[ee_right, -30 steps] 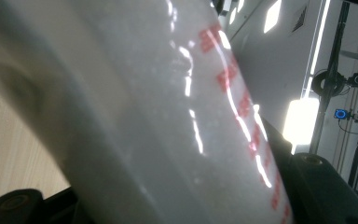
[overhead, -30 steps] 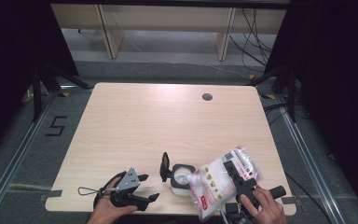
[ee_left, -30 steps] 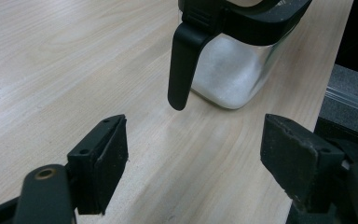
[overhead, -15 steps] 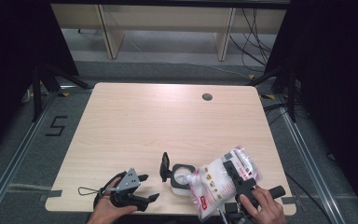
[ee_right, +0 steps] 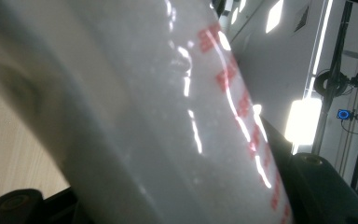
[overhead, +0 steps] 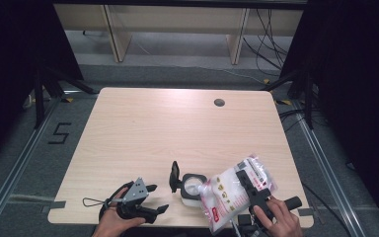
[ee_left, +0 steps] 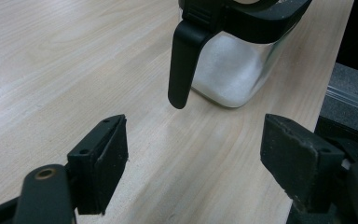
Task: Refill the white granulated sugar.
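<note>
A clear jar [overhead: 191, 190] with a black rim, an upright flipped lid and a black handle stands near the table's front edge; it is partly filled with white grains. In the left gripper view the jar [ee_left: 235, 60] stands just beyond the jaws, handle toward them. My left gripper [overhead: 154, 198] is open and lies left of the jar, with nothing between its jaws. My right gripper [overhead: 249, 185] is shut on a white plastic bag with red print [overhead: 229, 195], held tilted over the jar's right side. Up close, the bag [ee_right: 158, 121] blocks the right gripper view.
The light wooden table [overhead: 177, 133] has a round cable hole [overhead: 219, 102] at the back right. Shelving stands behind the table, dark floor and rails on both sides. The jar and both hands are close to the front edge.
The right gripper and its bag have shifted slightly; the jar and the left gripper stay where they were.
</note>
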A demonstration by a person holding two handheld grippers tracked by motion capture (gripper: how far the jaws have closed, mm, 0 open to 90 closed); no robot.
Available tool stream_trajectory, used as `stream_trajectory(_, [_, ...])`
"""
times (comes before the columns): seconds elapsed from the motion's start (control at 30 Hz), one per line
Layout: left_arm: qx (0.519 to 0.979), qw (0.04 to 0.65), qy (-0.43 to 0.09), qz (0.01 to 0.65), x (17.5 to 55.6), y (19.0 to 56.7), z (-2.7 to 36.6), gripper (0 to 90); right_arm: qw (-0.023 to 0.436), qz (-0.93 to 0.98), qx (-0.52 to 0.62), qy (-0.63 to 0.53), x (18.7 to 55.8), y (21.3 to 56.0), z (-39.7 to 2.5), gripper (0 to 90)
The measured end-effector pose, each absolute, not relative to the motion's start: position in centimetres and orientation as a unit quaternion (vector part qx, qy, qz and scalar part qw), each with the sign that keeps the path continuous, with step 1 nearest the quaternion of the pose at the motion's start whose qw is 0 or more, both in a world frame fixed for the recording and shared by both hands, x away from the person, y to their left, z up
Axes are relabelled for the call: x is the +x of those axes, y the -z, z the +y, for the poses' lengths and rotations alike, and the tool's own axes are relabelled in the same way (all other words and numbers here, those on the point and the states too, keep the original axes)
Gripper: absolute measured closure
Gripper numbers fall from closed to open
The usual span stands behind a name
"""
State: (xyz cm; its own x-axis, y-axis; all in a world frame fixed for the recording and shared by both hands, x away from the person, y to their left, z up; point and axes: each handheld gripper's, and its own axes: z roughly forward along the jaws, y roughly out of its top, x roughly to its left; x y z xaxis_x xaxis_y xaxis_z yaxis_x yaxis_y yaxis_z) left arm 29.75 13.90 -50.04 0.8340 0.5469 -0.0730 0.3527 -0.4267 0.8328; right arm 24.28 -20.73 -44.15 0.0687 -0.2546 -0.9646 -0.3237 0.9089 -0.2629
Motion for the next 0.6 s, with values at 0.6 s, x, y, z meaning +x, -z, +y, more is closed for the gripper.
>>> stream_trajectory(0.6, [0.837, 0.463, -0.104, 0.272, 29.72, 50.06, 13.89, 22.8, 0.693, 0.698, -0.177, -0.039, 24.41, 44.43, -21.18, 50.9])
